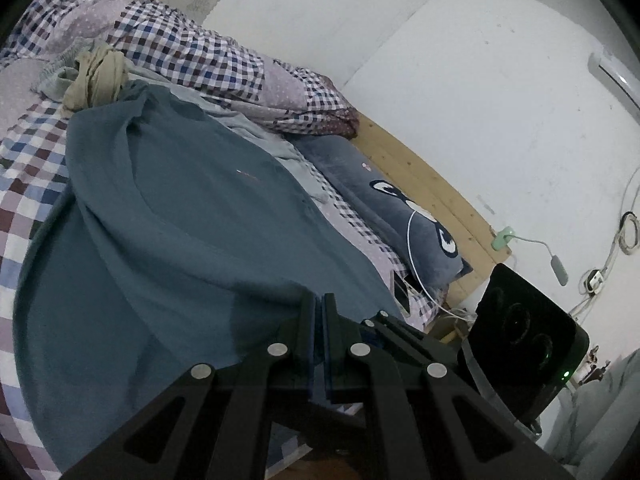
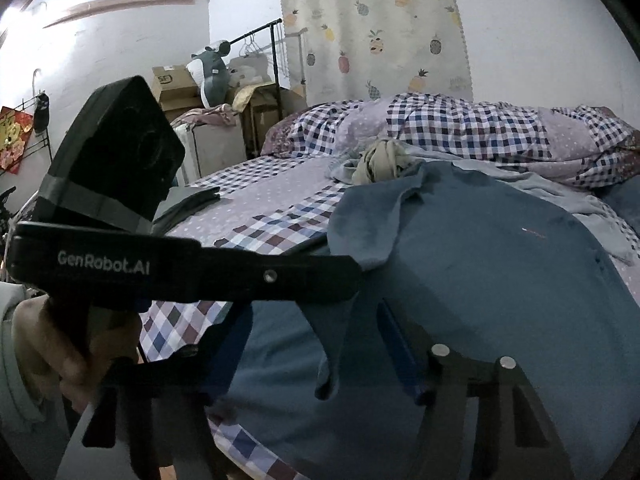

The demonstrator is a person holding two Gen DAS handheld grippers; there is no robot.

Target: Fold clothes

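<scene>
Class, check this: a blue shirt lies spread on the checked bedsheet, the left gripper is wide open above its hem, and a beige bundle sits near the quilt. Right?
One error: the left gripper is shut, its fingers pressed together at the blue shirt's edge, as the left wrist view shows. The checked bedsheet and beige bundle are as stated.

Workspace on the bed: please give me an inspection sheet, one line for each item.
Surface: bed with checked sheet.
Job's things: blue-grey garment spread out, one edge lifted; folded dark garment at the far side.
Clutter: bunched beige cloth, pale grey cloth, rolled checked quilt, bear pillow.
Grippers: left gripper fingers closed on the garment's edge; right gripper fingers apart, a hanging flap of garment between them.
Cables: white cable over the pillow; wall cables.
Surroundings: pineapple curtain, cardboard boxes, plush toy, clothes rack.
</scene>
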